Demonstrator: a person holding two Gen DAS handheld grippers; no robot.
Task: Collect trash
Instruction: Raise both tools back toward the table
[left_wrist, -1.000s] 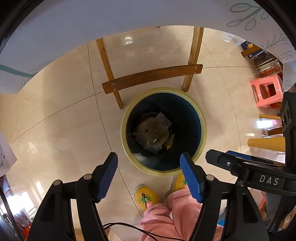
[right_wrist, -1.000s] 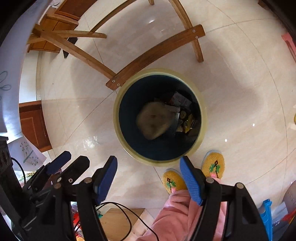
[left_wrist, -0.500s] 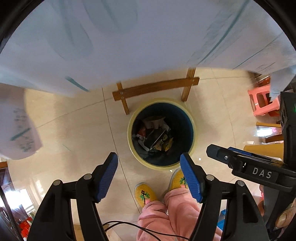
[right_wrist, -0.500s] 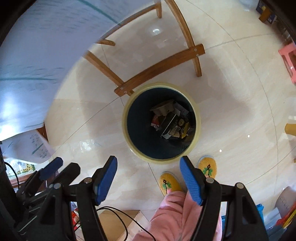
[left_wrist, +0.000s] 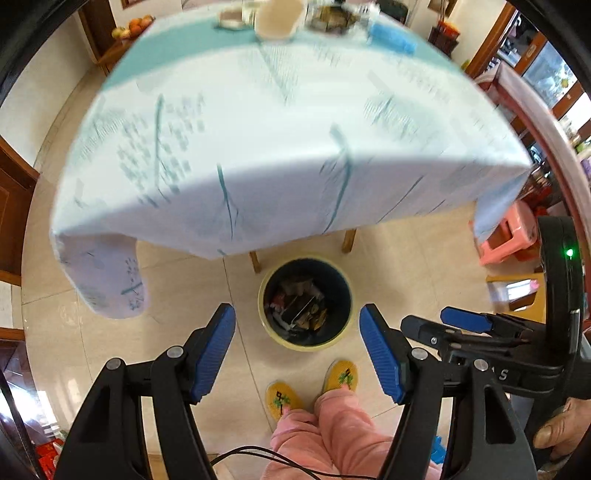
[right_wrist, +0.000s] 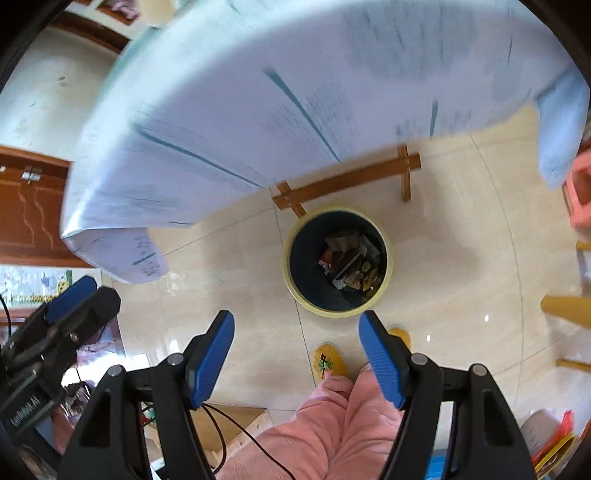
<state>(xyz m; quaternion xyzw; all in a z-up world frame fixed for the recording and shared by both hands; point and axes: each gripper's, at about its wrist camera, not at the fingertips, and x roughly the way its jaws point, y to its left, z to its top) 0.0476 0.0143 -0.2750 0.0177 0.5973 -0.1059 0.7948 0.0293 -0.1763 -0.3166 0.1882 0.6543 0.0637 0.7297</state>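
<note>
You are holding both the left gripper (left_wrist: 297, 349) and right gripper (right_wrist: 296, 352) spread apart and empty, above the bin (left_wrist: 266, 325); blurred views are risking a knock against the near table edge (left_wrist: 280, 236).

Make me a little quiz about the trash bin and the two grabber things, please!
1. True or false: the left gripper is holding a piece of trash.
2. Where does the trash bin stand? A) on top of the table B) on the floor by the table's edge C) on the pink stool
3. Fill in: the person's slippers are ______ in colour.

Key:
1. False. Both the left gripper and the right gripper are open and empty.
2. B. It stands on the tiled floor, by the hanging tablecloth.
3. Yellow.
</note>
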